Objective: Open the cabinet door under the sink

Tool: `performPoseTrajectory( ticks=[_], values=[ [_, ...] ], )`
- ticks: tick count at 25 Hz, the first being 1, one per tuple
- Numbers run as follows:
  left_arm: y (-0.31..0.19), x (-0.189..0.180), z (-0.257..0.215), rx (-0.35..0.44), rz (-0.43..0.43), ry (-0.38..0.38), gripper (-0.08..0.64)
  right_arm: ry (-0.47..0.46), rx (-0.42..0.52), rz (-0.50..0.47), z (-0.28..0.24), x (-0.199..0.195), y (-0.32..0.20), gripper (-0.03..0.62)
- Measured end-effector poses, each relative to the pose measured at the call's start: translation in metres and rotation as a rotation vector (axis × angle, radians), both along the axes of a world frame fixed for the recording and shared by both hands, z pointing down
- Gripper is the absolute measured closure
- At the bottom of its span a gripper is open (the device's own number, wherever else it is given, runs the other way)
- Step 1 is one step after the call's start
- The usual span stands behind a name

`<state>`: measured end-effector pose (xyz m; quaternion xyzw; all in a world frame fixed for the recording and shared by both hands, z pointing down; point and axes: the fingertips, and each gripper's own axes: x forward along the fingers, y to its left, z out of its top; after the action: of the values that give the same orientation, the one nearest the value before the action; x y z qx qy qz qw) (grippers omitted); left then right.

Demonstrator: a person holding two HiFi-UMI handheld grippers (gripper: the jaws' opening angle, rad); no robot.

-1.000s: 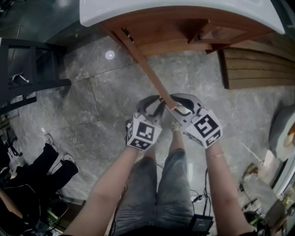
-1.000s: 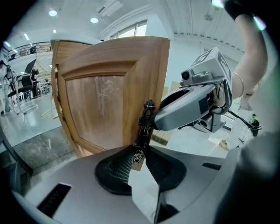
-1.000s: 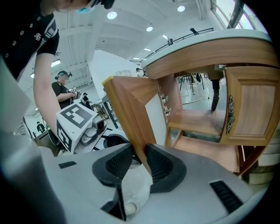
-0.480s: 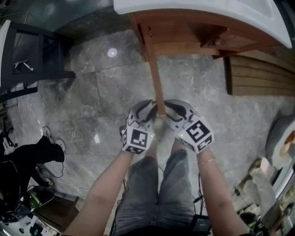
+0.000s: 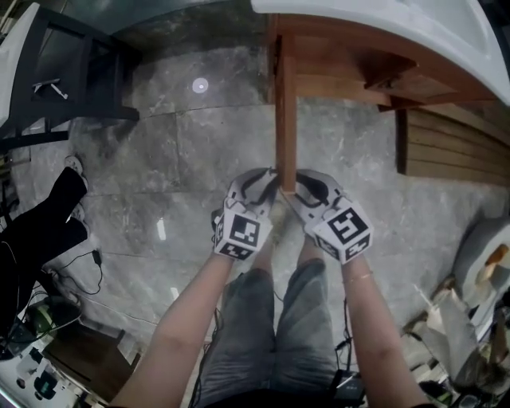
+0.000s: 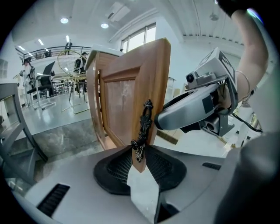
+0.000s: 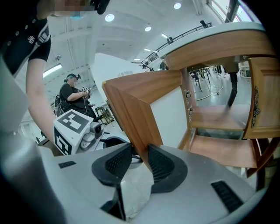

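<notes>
Jaws of the left gripper are clamping the free lower corner of the door, with the tail of the dark handle sitting between the pads. Jaws of the right gripper are opening. The door's edge is standing between them, but a gap is showing beside one pad, so they are not pressing on it.

Seen from the head view, the door is hanging from the left front corner of the cabinet under the sink. It is reaching edge-on over the floor toward the person. Both grippers are meeting at its free edge, one on each face.

The opening step is looking all but finished. The door is standing about square to the cabinet front, and the shelf inside is showing in the right gripper view.

The next move is probably calling for a release rather than more pulling. The left jaws should be spreading enough to clear the handle's ironwork. Then both grippers should be drawing straight back off the edge, so that neither is dragging the door along or snagging the handle. If a wider swing is wanted, the left gripper alone could be carrying the edge further round first.
</notes>
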<state>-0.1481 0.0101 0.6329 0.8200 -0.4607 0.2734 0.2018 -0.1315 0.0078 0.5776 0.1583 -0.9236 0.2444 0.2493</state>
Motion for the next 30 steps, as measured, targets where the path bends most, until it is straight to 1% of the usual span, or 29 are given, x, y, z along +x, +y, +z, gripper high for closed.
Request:
performPoseTrajectory(
  ticks=[5,10,14,19,23,30],
  values=[
    [0.002,0.002,-0.007,0.006,-0.009,0.005,0.472,0.004,0.020,0.042,-0.001,0.004,0.003,0.472],
    [0.003,0.006,-0.021,0.032,-0.003,0.040,0.469,0.014,0.070,0.033,-0.015,0.003,0.003,0.472],
    [0.007,0.014,-0.036,0.054,0.037,0.053,0.469,0.015,0.095,0.006,-0.023,0.003,0.012,0.472],
    [0.014,0.017,-0.058,0.066,0.043,0.080,0.469,0.008,0.126,-0.010,-0.043,0.004,0.018,0.472],
    [0.021,0.016,-0.077,0.072,0.013,0.115,0.469,0.004,0.133,-0.004,-0.056,0.010,0.024,0.472],
    [0.021,0.010,-0.124,0.131,0.028,0.113,0.469,-0.011,0.177,0.038,-0.094,0.020,0.023,0.476]
  ],
)
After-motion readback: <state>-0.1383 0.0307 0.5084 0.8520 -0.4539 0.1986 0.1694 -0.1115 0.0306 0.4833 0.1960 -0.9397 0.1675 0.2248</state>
